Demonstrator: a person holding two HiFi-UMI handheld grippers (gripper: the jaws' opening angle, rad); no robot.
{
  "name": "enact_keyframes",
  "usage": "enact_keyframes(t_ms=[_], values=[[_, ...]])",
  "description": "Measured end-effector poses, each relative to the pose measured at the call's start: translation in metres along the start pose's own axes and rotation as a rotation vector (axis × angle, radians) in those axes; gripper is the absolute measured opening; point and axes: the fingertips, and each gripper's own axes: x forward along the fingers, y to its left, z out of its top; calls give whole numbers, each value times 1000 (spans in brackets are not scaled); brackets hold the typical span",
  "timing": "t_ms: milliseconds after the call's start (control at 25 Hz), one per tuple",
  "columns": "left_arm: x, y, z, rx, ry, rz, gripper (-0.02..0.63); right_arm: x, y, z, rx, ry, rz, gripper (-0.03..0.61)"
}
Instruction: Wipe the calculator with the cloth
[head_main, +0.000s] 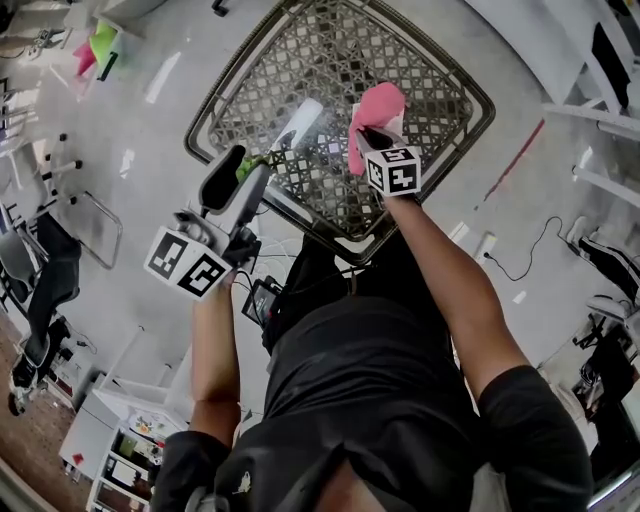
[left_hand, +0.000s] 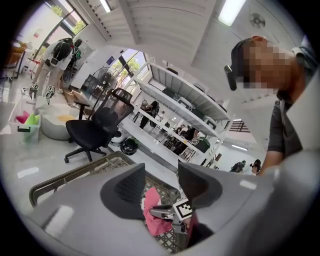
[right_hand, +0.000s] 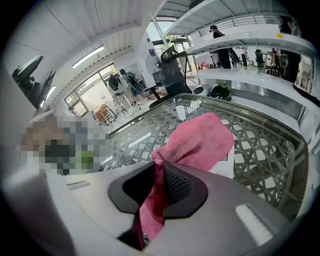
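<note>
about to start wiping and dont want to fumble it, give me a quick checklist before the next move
1. Cloth clamped in right tool: ok.
2. Left tool open, empty: ok.
3. Calculator spotted: cannot tell; a white flat thing peeks from under the cloth.
4. Cloth over the lattice table: ok.
5. Left tool steadying anything: not ok.
</note>
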Motion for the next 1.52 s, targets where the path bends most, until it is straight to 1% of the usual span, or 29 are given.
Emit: enact_keyframes(t_ms=[400,760,1120,1520], values=[[-4,3,-2,-12,-7,5,236,-1,2,-5,-157,43,9,49],[8,2,-2,-21,-2,-6,236,-3,1,-9,-272,61,20,49],[23,-2,-4,-30,13,-18,236,-15,-12,-17,-329,90,11,49],[42,-8,-6,-37,35,-35,236,-33,-43,-25,-307,97,-26,49]])
